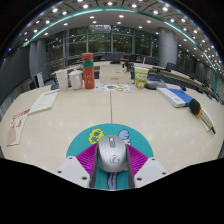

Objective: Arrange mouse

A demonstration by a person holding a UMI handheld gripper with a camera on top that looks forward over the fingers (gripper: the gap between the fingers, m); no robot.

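Observation:
A grey mouse (112, 155) sits between my gripper's (112, 152) two fingers, nose pointing away from me. Both magenta pads (88, 160) lie against its sides with no gap showing, so the gripper is shut on it. Under and just ahead of the mouse lies a round teal mouse mat (105, 132) with a yellow flower print. I cannot tell whether the mouse rests on the mat or hangs just above it. The rear of the mouse is hidden between the fingers.
The mat lies on a wide pale table (60, 120). Beyond it stand a red-orange cylinder (88, 70), a white container (75, 78) and a yellow-green cup (140, 78). A keyboard (45, 100) and papers (18, 125) lie left, books (178, 97) right.

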